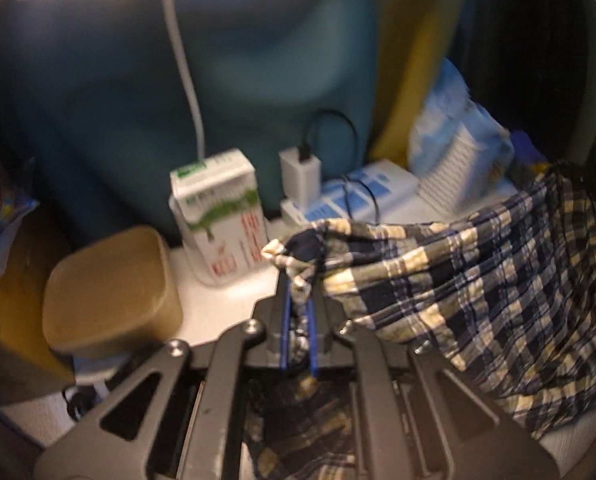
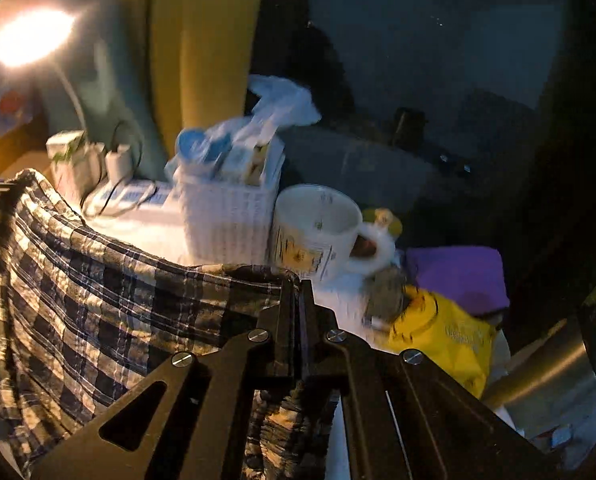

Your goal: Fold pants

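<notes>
The pants [image 1: 478, 276], a navy-and-cream plaid pair, hang stretched between your two grippers above the white table [image 1: 222, 300]. Your left gripper [image 1: 298, 284] has its fingers pressed together on a bunched corner of the fabric, which pokes out past the fingertips. From there the cloth runs off to the right and sags toward the table. Your right gripper [image 2: 297, 284] is likewise clamped on the opposite corner of the pants [image 2: 98, 300], with the edge of the cloth drawn taut to the left and more of it hanging below the fingers.

Along the table's far edge, in the left wrist view, stand a tan lidded container [image 1: 110, 288] near the left, a white-and-green carton [image 1: 218, 216] beside it, and a white charger [image 1: 300, 176] with a black cable. The right wrist view shows a white woven basket [image 2: 230, 216] with a white mug [image 2: 318, 228] just beside it, and a yellow bag [image 2: 442, 336] toward the table's right edge. Both views are blurred.
</notes>
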### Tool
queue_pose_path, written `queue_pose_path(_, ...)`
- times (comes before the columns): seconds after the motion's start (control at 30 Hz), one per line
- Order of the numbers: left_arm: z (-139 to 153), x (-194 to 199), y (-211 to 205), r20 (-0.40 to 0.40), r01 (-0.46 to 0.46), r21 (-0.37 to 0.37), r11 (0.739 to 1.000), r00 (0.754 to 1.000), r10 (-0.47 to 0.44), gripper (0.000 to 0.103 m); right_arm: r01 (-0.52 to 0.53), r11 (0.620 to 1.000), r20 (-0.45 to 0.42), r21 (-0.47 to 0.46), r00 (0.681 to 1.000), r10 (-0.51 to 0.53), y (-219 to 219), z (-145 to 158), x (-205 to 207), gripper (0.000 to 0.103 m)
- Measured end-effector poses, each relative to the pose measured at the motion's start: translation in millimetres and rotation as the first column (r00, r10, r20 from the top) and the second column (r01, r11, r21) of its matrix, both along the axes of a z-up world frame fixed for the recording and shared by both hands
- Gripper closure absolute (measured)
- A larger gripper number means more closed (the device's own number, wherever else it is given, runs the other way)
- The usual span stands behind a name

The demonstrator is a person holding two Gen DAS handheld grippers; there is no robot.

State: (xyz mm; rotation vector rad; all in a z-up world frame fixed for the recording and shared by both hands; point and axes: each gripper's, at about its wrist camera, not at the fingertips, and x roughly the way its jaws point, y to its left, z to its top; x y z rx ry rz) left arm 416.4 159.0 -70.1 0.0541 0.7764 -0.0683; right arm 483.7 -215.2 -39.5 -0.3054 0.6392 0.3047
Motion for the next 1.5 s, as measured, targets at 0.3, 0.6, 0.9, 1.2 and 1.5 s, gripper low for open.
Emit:
queue_pose_path(0.3,-37,32,15,-0.12,-0.07,-0.062,0.996,0.991,0.062,0.087,0.01,0.998,-0.12,-0.068,0.993,-0.019,20,-48,59,0.097)
queue_pose_path(0.6,7,-30,19,0.01,-0.102,-0.113,0.988,0.995,0.104,0.022,0.012,1.0,-0.049,-0.002,0.999,-0.012,-8,-11,14,0.031)
queue_pose_path(0.9,-35,-47,-21,-0.141,-0.008,-0.121,0.993,0.99,-0.009,0.016,0.005,0.999,-0.119,0.044,0.993,0.0,-32,-16,-62,0.031)
queue_pose_path(1.2,-70,-42,-29,-0.226,0.014,-0.201,0.979,0.972,-0.06,0.068,0.175,0.97,-0.31,0.17,0.944,-0.116,-79,-58,-139,0.031)
queue_pose_path(1.5,-39,-88,-39,-0.147,0.004,-0.219,0.976,0.988,-0.037,0.095,0.14,0.981,-0.279,0.134,0.955,-0.098,-72,-58,-189,0.065)
